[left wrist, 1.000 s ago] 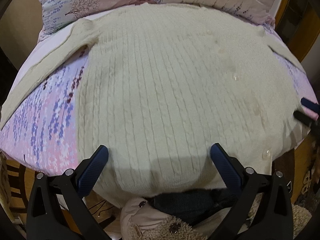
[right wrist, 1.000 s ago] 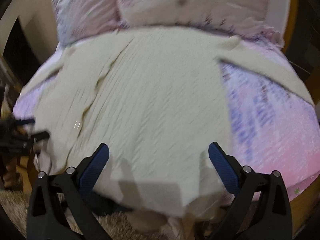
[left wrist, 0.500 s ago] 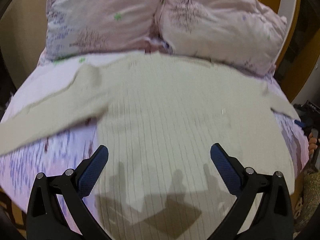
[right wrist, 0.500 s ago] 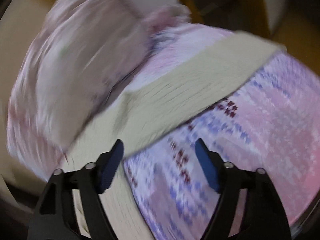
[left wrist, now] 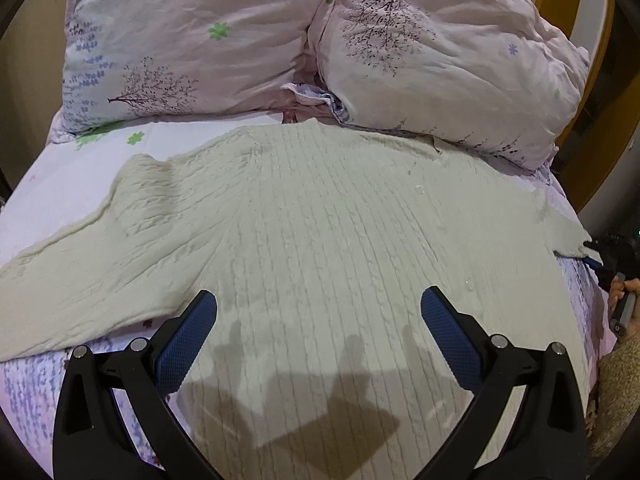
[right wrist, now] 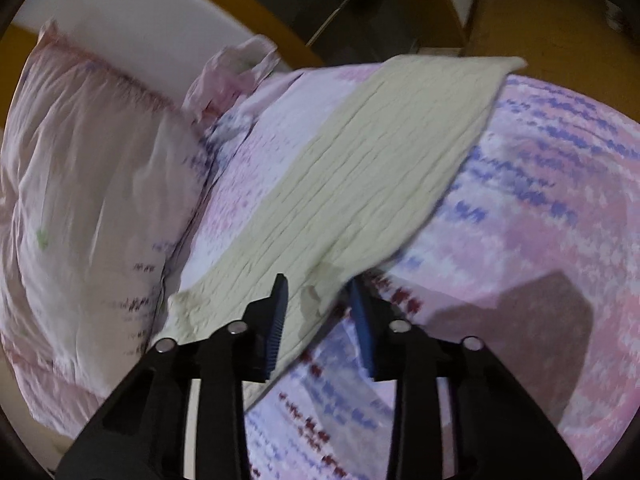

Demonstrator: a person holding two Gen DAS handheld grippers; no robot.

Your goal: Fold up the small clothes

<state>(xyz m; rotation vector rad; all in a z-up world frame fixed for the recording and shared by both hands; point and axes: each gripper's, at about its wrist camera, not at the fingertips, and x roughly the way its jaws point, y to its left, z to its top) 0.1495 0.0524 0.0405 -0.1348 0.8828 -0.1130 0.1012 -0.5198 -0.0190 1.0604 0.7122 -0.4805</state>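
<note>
Your left gripper [left wrist: 318, 312] gapes empty over the sweater [left wrist: 320, 240]; your right gripper [right wrist: 318, 304], half-closed, straddles its sleeve [right wrist: 360, 184], which runs toward 1 o'clock.

Cream cable-knit sweater [left wrist: 320, 240], flat, sleeves outspread

Left gripper: my black two-finger left gripper with blue ribbed pads [left wrist: 318, 312] hangs above the cream cable-knit cardigan [left wrist: 320, 220], over its lower body panel.
Left jaws: spread wide, nothing between them; neither pad touches the knit.
Right gripper: my black two-finger right gripper with blue pads [right wrist: 318, 296] sits at the cardigan's sleeve [right wrist: 360, 184], near its lower edge.
Right jaws: drawn narrow, sleeve edge lying between them; whether they pinch the cloth I cannot tell.
Right gripper from left view: my right gripper [left wrist: 600, 254] shows at the cardigan's right sleeve tip.
Hand: part of my right hand [left wrist: 624, 292] grips the handle there.
</note>
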